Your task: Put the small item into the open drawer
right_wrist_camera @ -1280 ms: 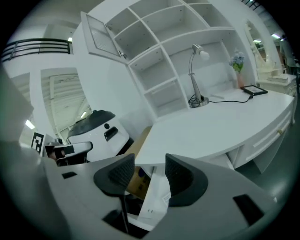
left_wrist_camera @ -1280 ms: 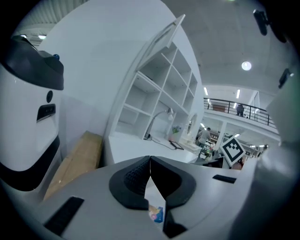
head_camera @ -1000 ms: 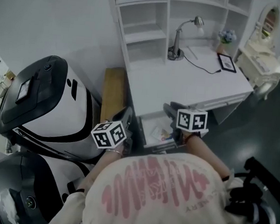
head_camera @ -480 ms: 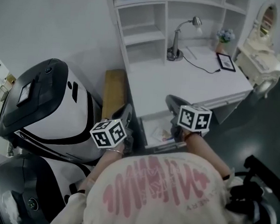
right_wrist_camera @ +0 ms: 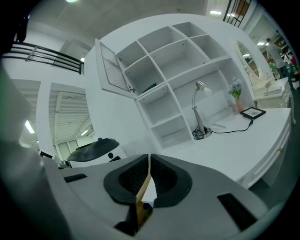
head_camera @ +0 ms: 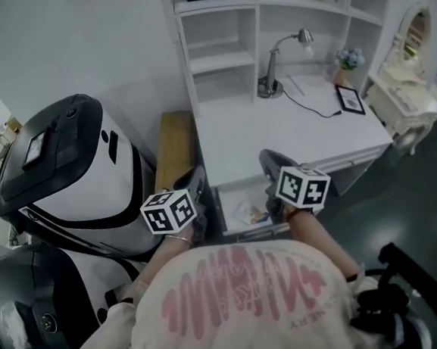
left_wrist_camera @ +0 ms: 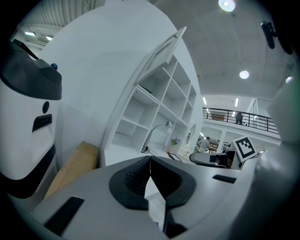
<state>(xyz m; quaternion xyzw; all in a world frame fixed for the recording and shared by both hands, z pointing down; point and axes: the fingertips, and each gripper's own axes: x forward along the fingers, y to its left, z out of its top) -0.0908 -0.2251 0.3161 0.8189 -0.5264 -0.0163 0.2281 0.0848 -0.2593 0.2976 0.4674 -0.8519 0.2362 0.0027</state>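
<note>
The open drawer point(head_camera: 234, 191) sticks out below the white desk's front edge, with small printed items lying in it. My right gripper point(head_camera: 268, 161) hovers just above the drawer's right part, at the desk edge. It is shut, and a thin tan small item point(right_wrist_camera: 139, 199) shows pinched between its pads point(right_wrist_camera: 161, 176). My left gripper point(head_camera: 195, 178) hangs to the left of the drawer, shut with nothing in it. In the left gripper view its jaws point(left_wrist_camera: 150, 160) meet at the tips.
The white desk point(head_camera: 283, 134) carries a lamp point(head_camera: 276, 65), a cable and a picture frame point(head_camera: 353, 100), with a shelf unit point(head_camera: 222, 49) behind. A tan wooden box point(head_camera: 175, 145) and large white-and-black machines point(head_camera: 74, 169) stand at the left. A vanity point(head_camera: 409, 80) stands far right.
The right gripper's jaws have closed and it has edged slightly up toward the desk edge. The left gripper has stayed about where it was.
</note>
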